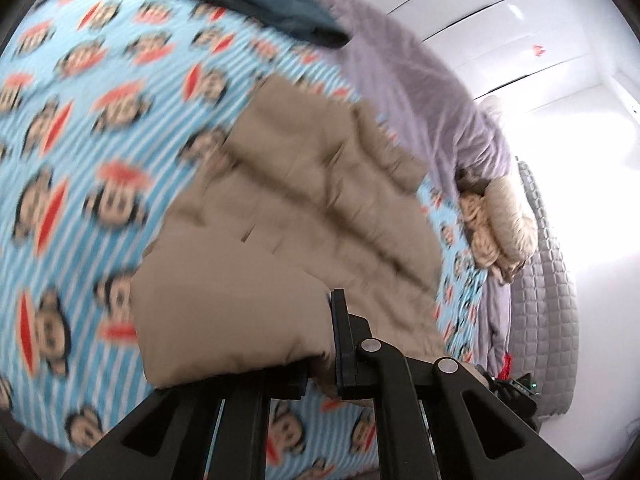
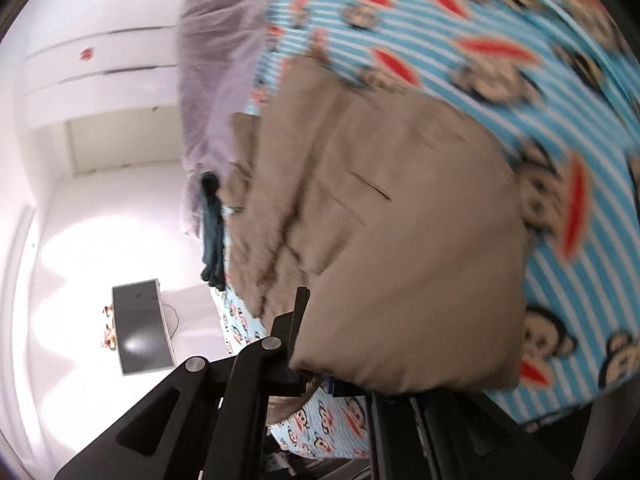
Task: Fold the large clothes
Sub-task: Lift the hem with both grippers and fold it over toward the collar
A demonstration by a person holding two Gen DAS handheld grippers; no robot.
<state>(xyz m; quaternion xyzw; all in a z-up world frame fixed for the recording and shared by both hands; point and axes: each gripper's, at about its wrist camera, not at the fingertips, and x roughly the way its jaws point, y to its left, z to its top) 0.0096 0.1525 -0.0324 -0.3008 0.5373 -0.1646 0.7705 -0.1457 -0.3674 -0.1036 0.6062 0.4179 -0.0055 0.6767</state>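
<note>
A tan quilted jacket (image 1: pixel 288 216) lies on a bed with a blue striped monkey-print sheet (image 1: pixel 88 128). My left gripper (image 1: pixel 324 356) is shut on the jacket's near edge; the puffy cloth bulges over and hides one finger. In the right wrist view my right gripper (image 2: pixel 316 360) is shut on another edge of the same jacket (image 2: pixel 392 240), whose cloth folds over the right finger and hides it. Both views are motion-blurred.
A lilac blanket (image 1: pixel 420 80) and a dark teal garment (image 1: pixel 280 4) lie at the far side of the bed. A beige knitted item (image 1: pixel 500 216) sits near a grey quilted cover (image 1: pixel 548 264). White floor and a dark box (image 2: pixel 140 328) lie beside the bed (image 2: pixel 520 40).
</note>
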